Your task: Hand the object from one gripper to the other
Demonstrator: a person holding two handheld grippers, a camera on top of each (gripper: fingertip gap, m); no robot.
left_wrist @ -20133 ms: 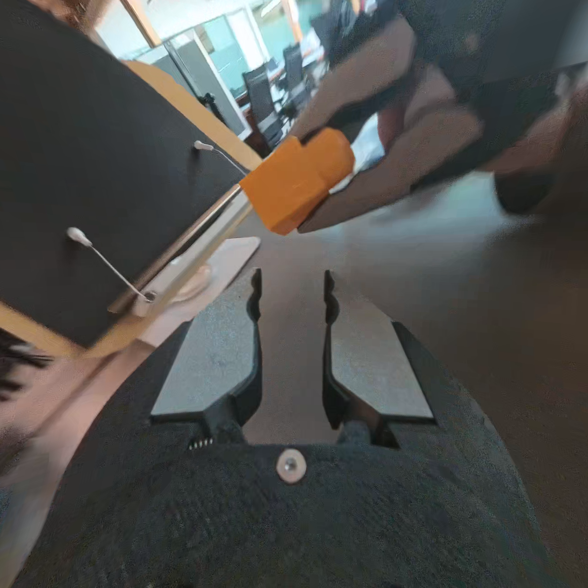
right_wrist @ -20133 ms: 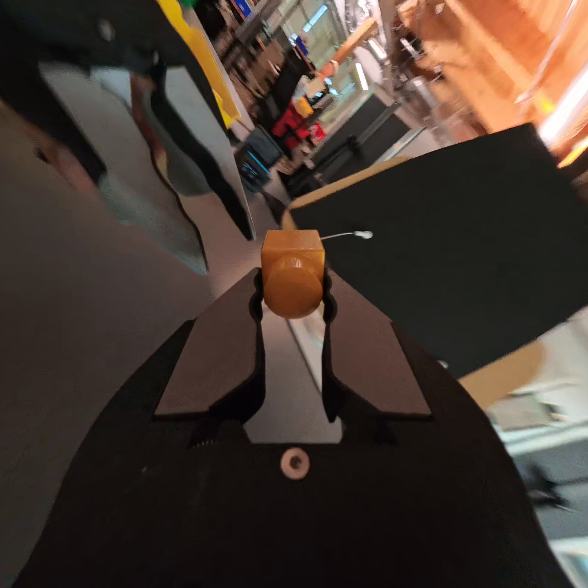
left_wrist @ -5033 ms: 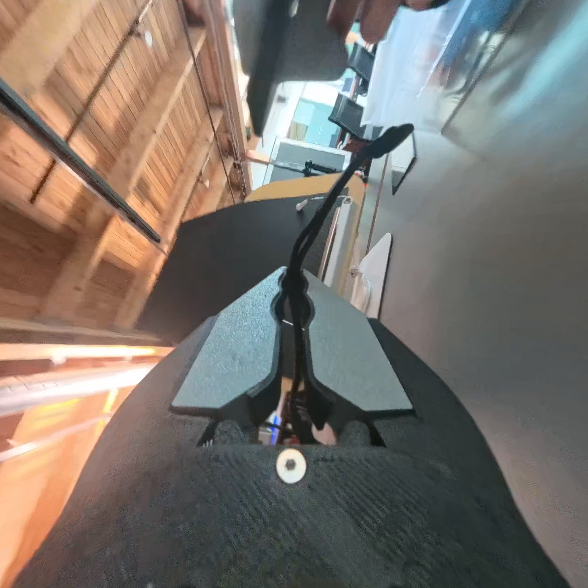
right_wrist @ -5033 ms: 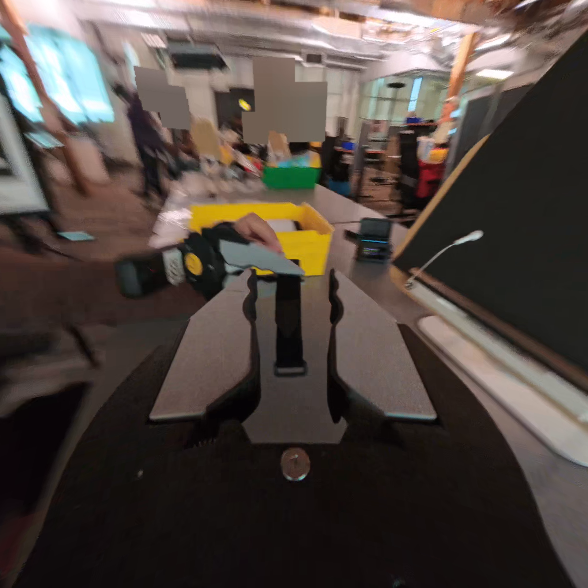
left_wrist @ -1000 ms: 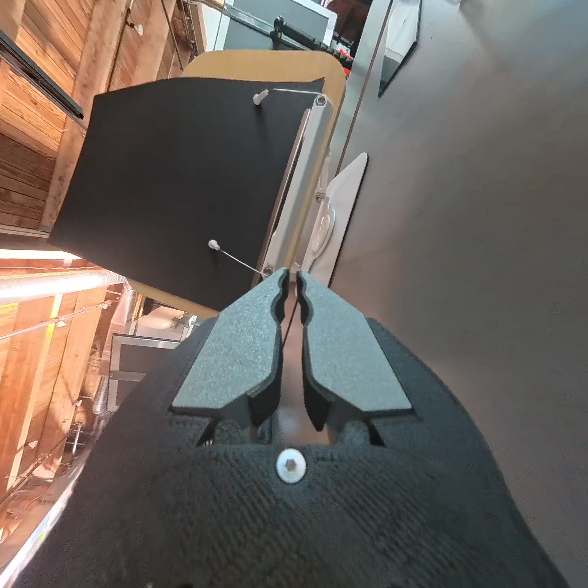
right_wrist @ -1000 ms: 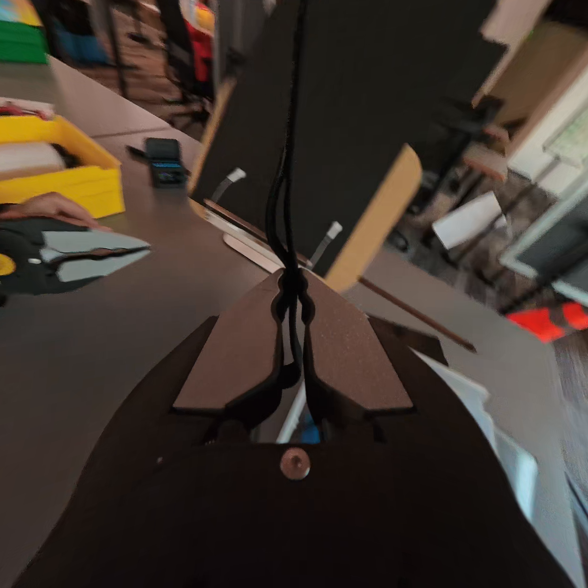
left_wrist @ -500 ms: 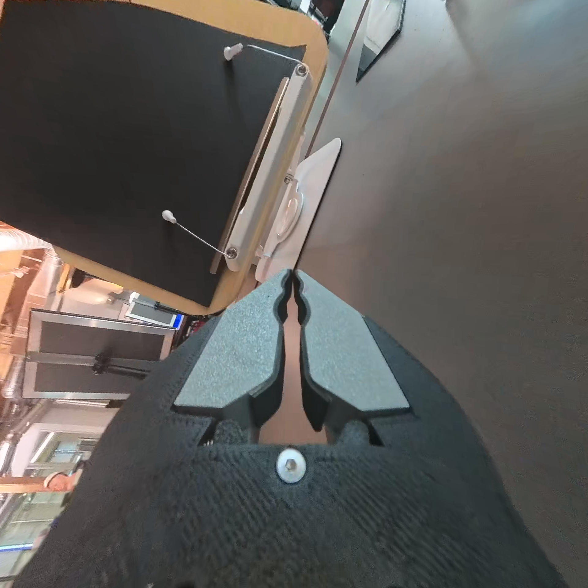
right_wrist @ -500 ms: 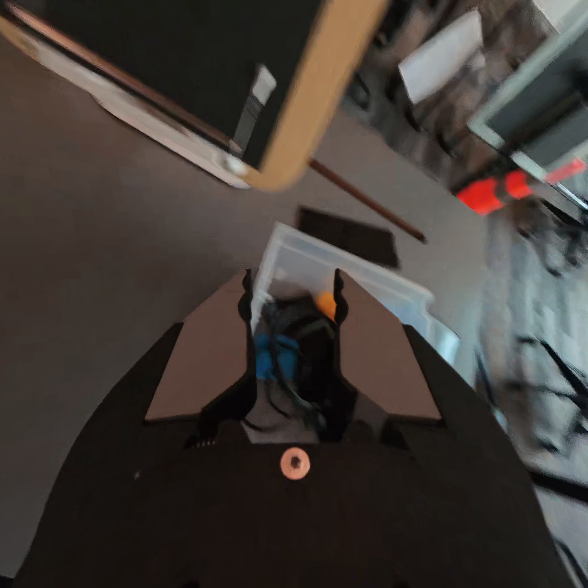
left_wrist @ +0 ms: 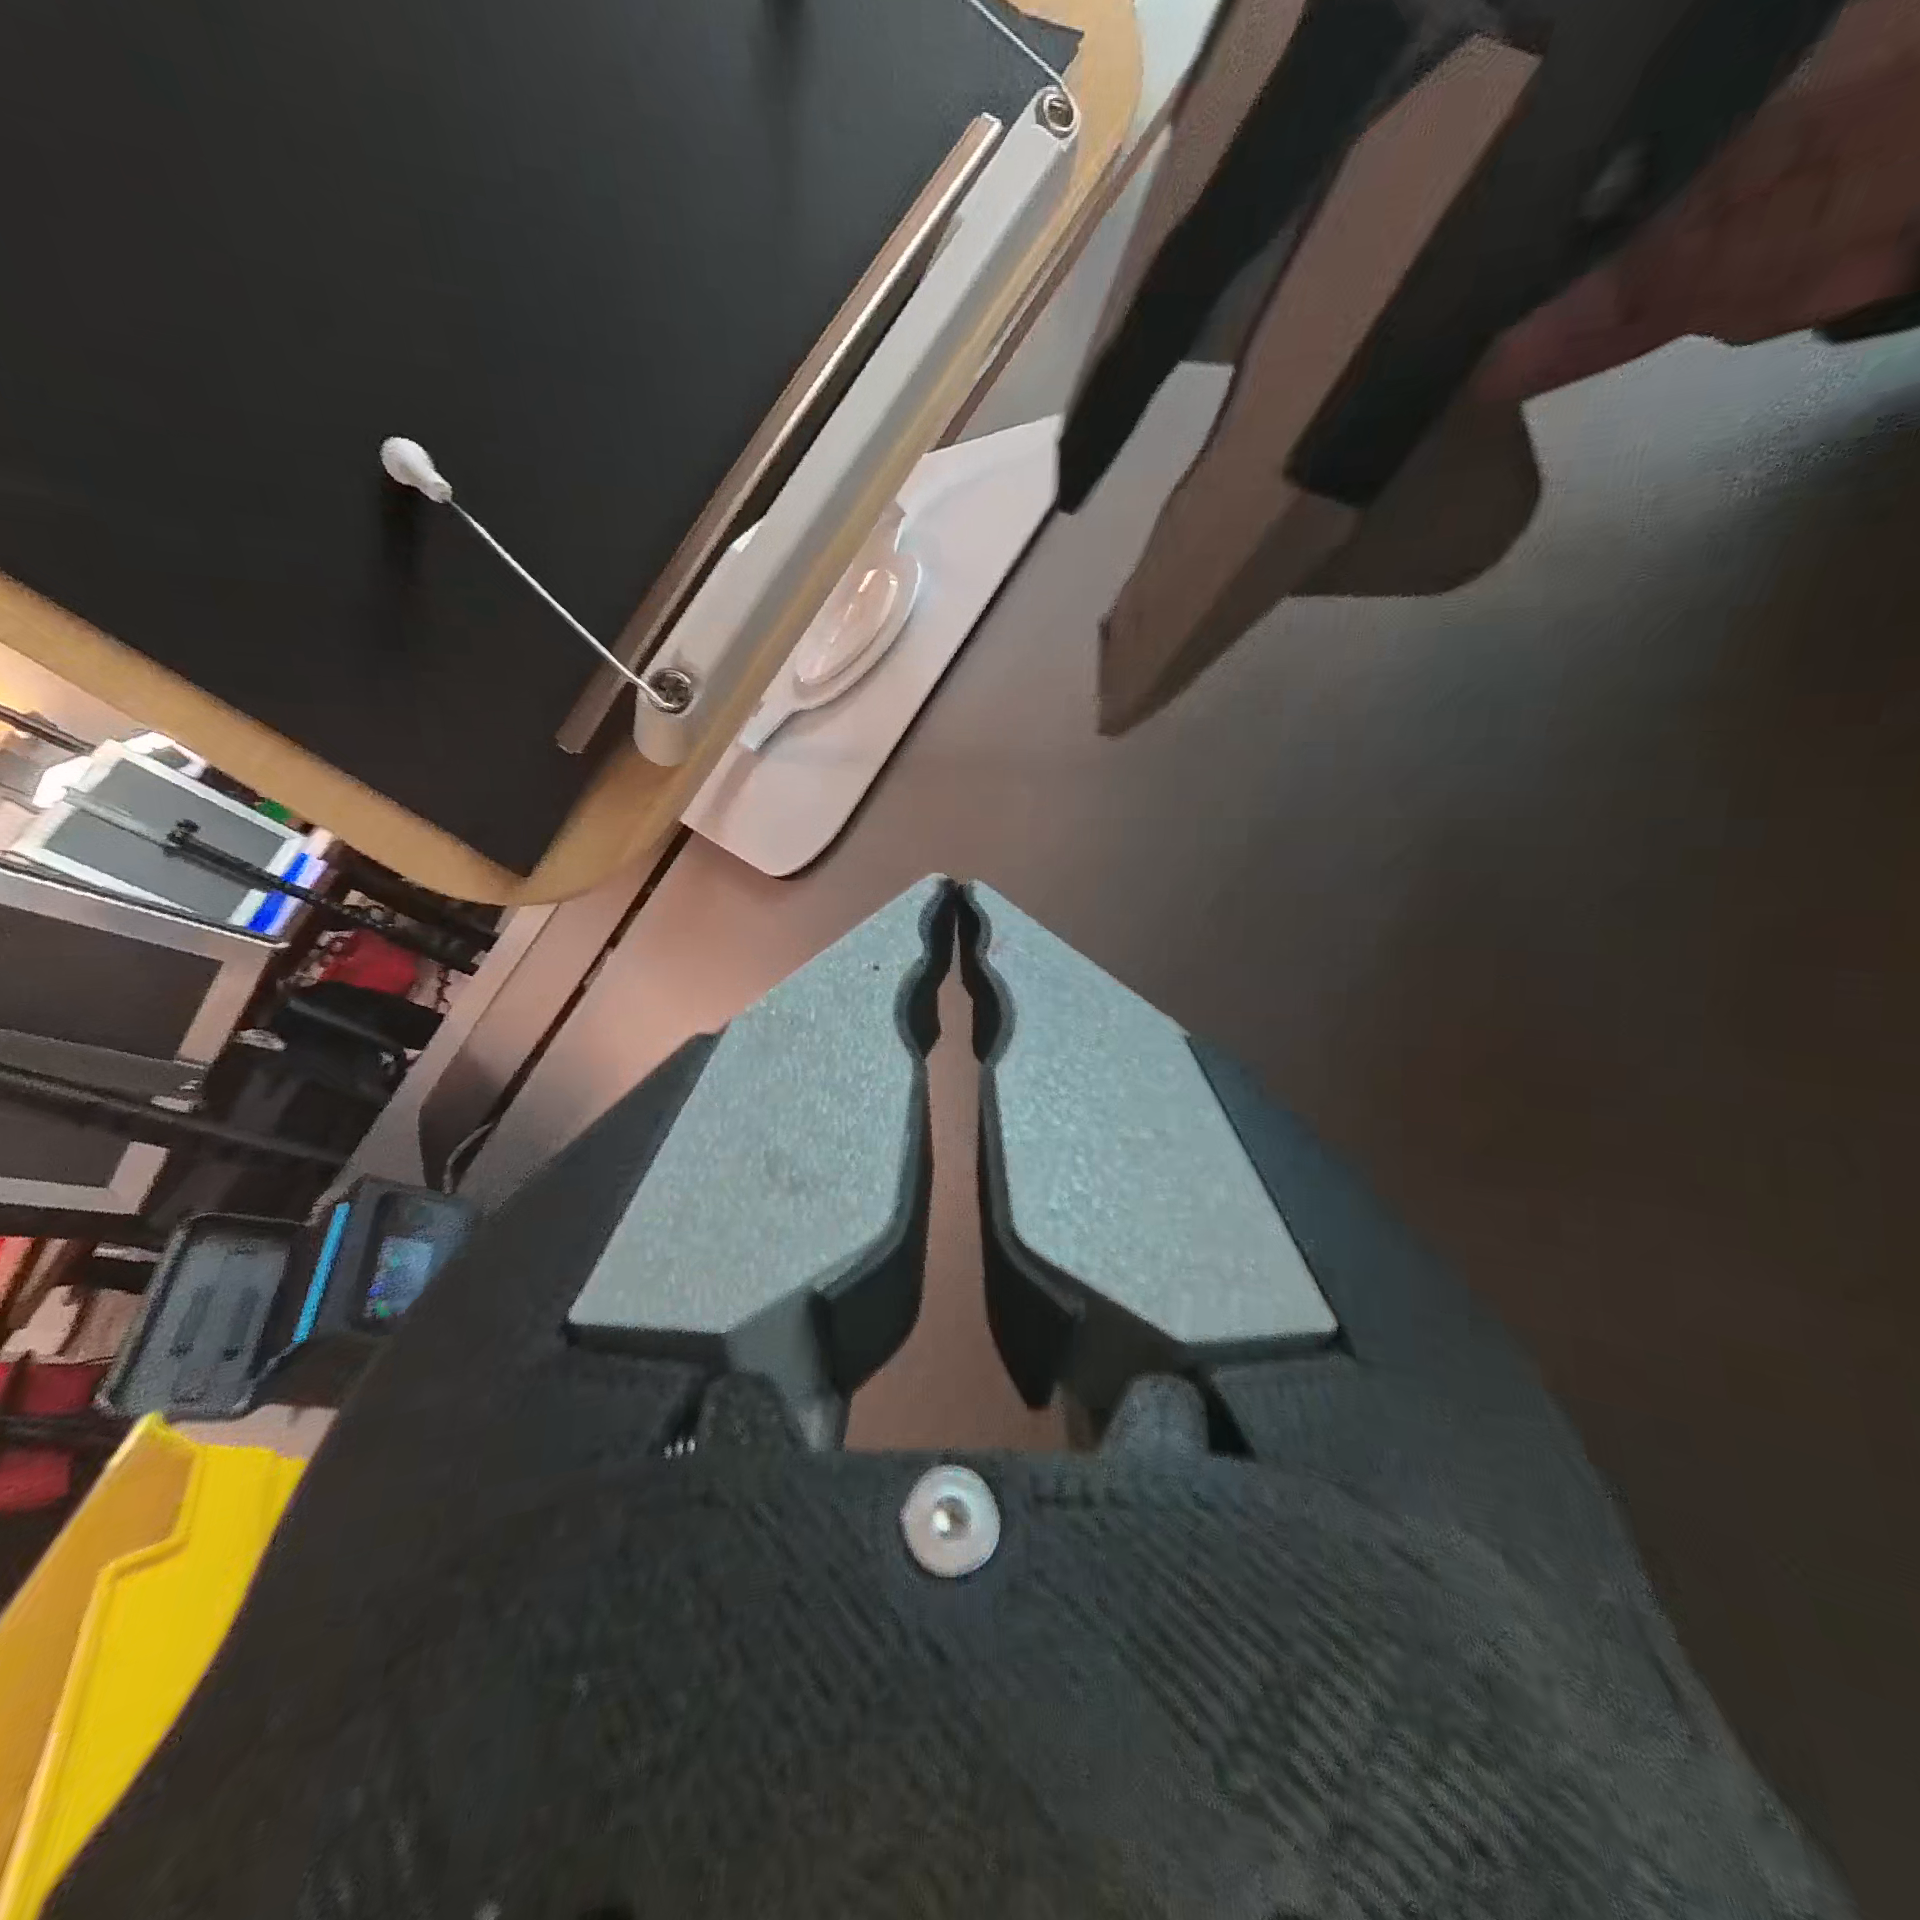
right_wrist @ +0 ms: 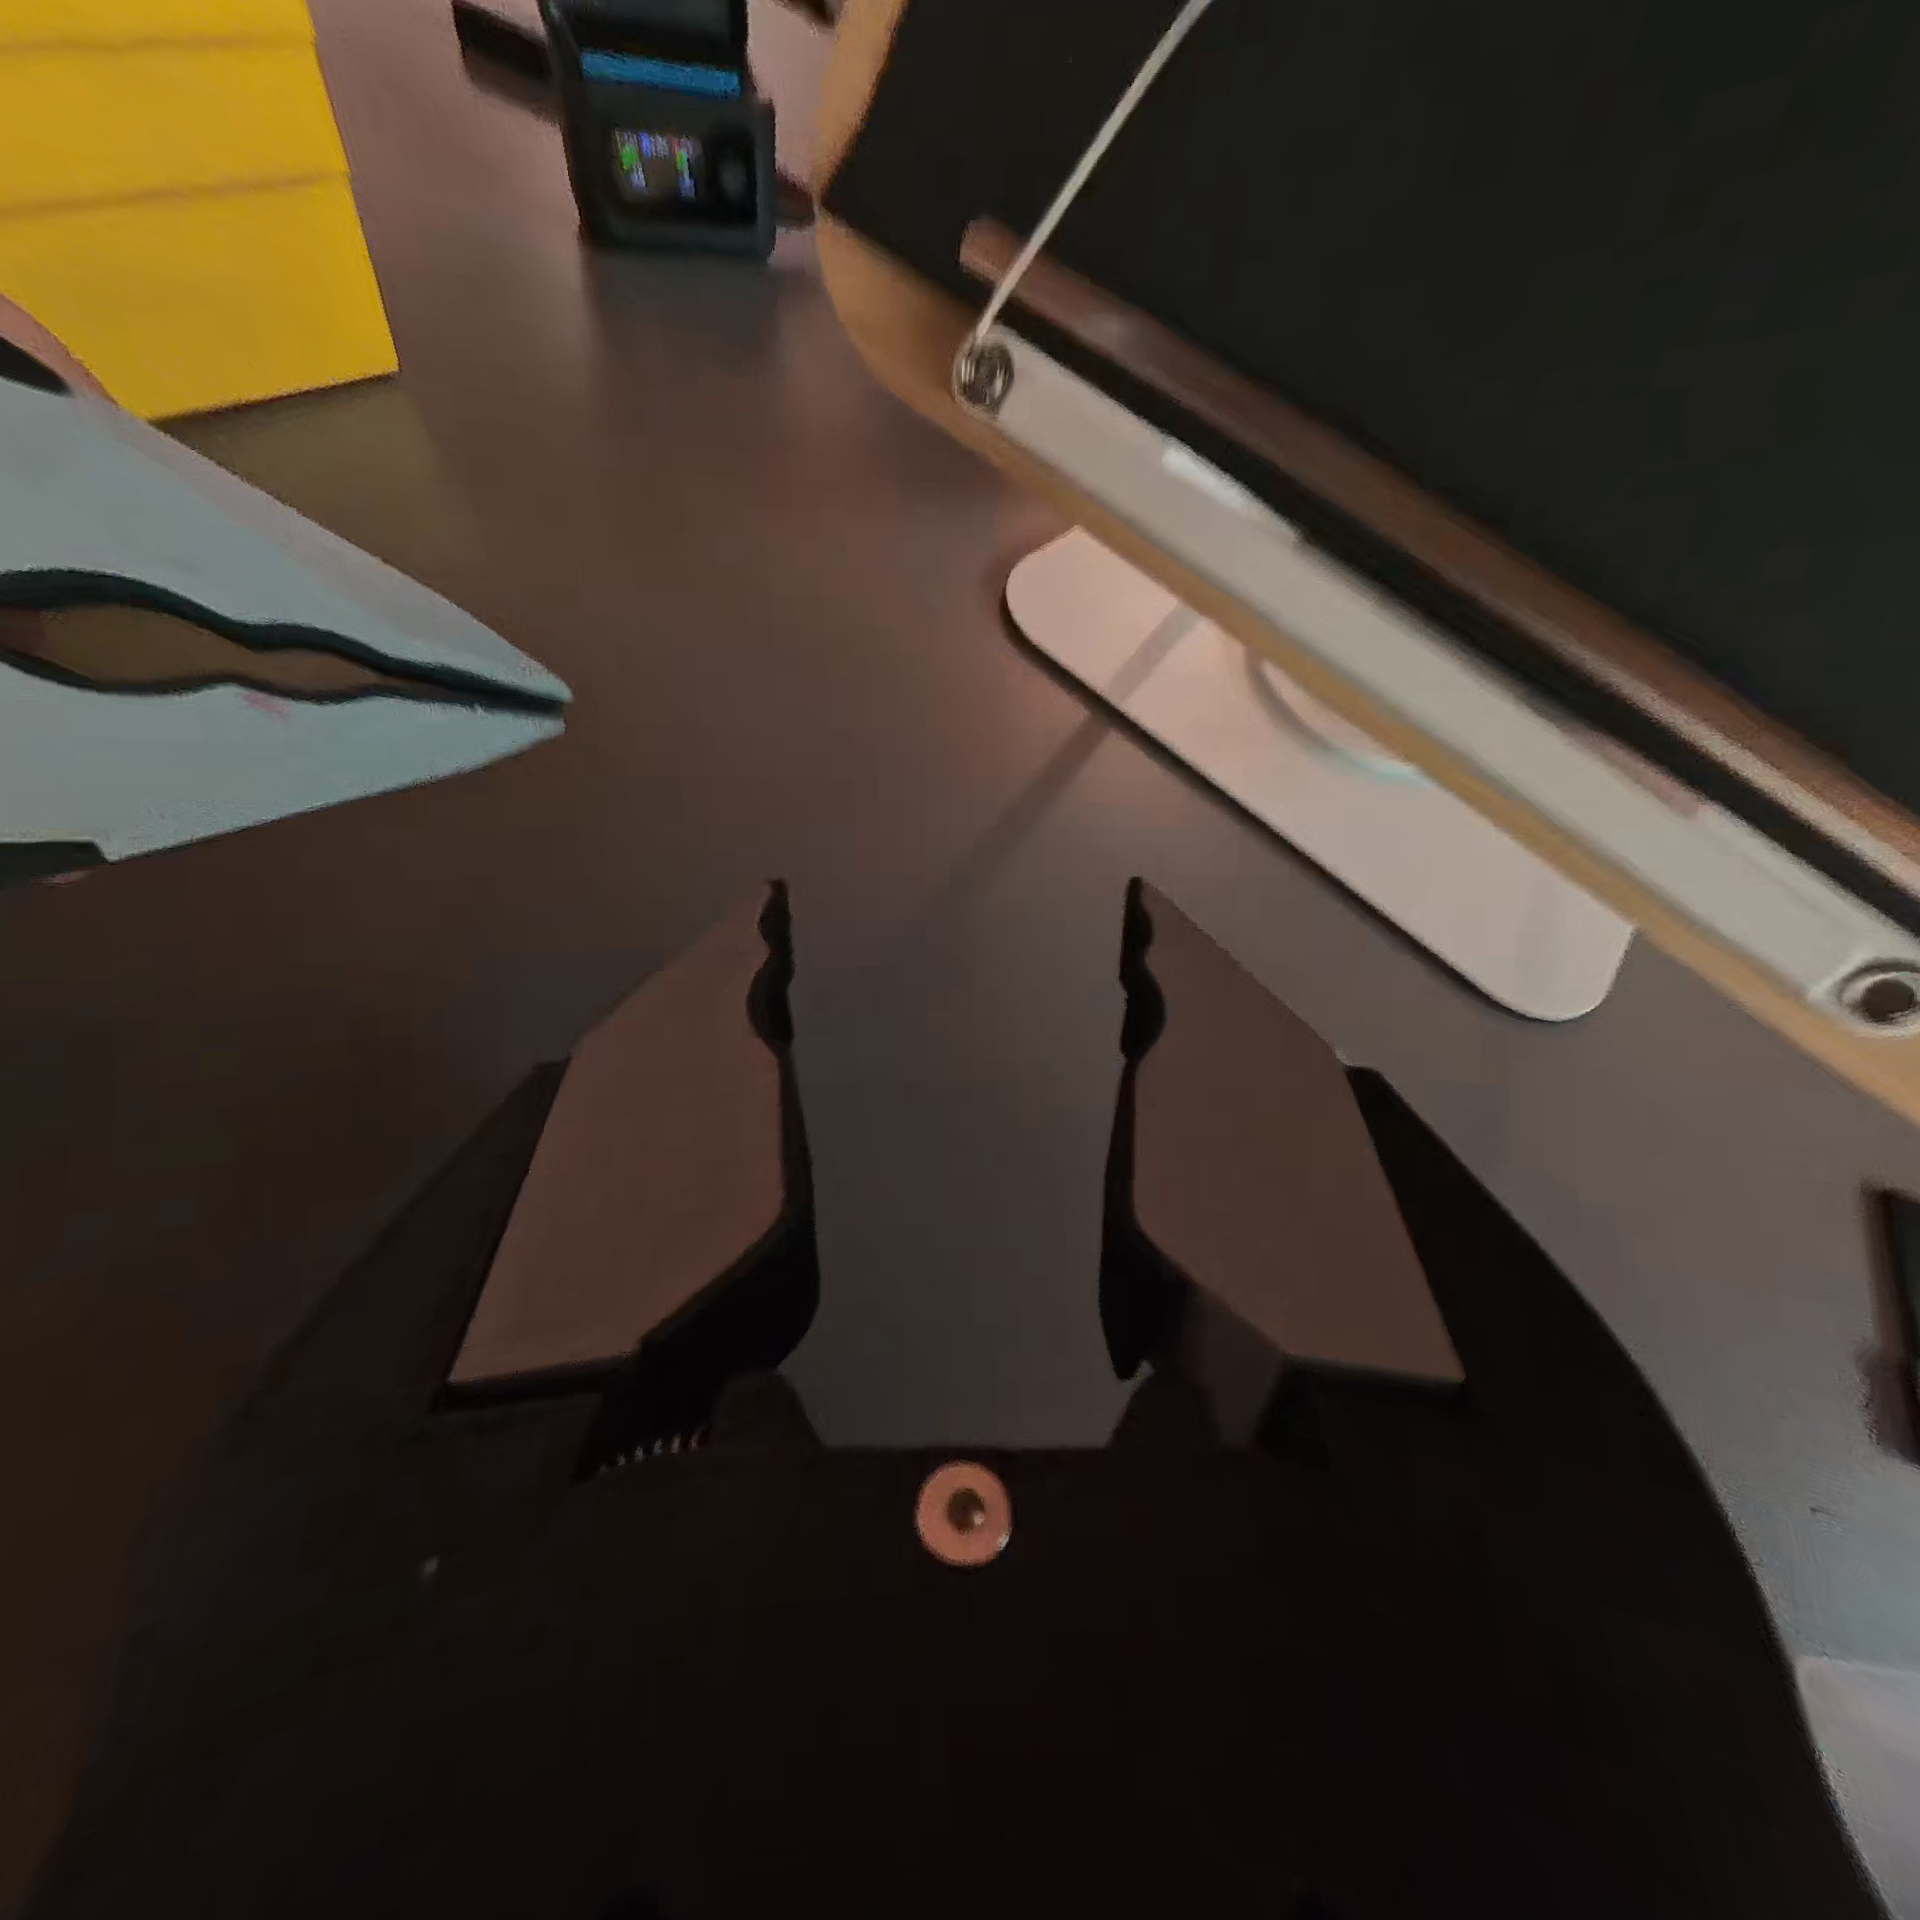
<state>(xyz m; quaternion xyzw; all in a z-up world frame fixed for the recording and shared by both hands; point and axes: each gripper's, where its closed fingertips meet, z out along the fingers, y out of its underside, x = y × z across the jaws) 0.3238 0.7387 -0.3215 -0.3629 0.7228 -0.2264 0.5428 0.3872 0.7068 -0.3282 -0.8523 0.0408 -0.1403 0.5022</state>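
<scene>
My left gripper [left_wrist: 958, 906] is shut and empty, low over the dark table [left_wrist: 1558, 1039]. It also shows at the left of the right wrist view [right_wrist: 551, 707], its grey fingers pressed together. My right gripper [right_wrist: 954, 914] is open and empty, its jaws wide apart above the table. It also shows at the top right of the left wrist view [left_wrist: 1101, 613], held by a hand [left_wrist: 1714, 239]. The two grippers point roughly toward each other, apart. No object to hand over is in view.
A black board with a tan edge [left_wrist: 416, 312] leans on a white stand with a flat base [right_wrist: 1320, 790] and thin white-tipped rods [left_wrist: 416, 468]. A yellow bin [right_wrist: 177, 187] and a small dark device with a screen [right_wrist: 675, 177] stand behind the left gripper.
My right gripper, shut on a black cord a second ago, opened over a clear bin and has swung back over the table, empty. My left gripper stayed shut and turned toward it.
</scene>
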